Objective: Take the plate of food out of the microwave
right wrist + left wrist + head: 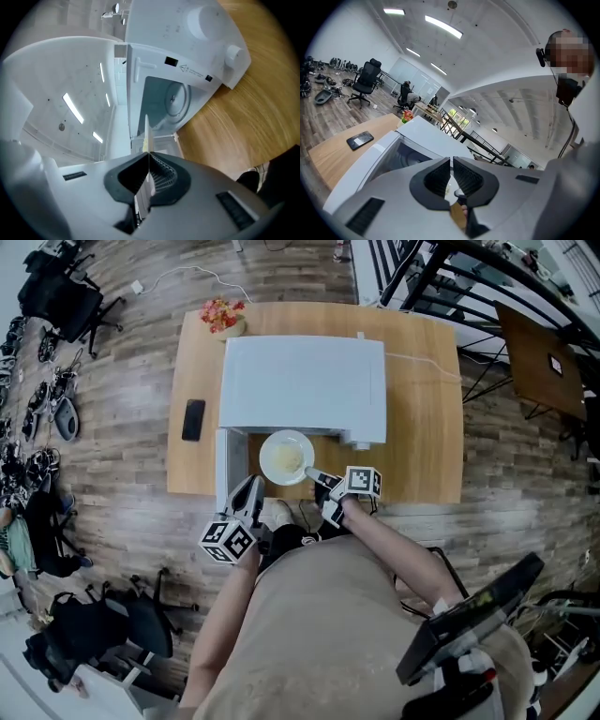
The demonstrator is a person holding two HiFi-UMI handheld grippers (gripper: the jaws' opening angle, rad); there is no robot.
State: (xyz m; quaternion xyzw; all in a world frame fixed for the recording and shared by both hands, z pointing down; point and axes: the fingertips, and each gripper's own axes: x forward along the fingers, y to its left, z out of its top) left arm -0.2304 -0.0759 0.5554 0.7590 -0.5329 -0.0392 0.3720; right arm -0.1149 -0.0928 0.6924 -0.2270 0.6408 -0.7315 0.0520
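A person's right gripper [314,476] is clamped on the near rim of a round white plate of pale yellow food [286,457], held at the mouth of a white box-shaped microwave [305,381] in the middle of a light wooden tabletop [427,427]. The microwave's white door [225,470] stands open toward the front edge. Just beside it, the left gripper [251,491] hovers with jaws together on nothing. A black phone [193,419] lies near the left edge, and red flowers [222,313] sit at the back left corner.
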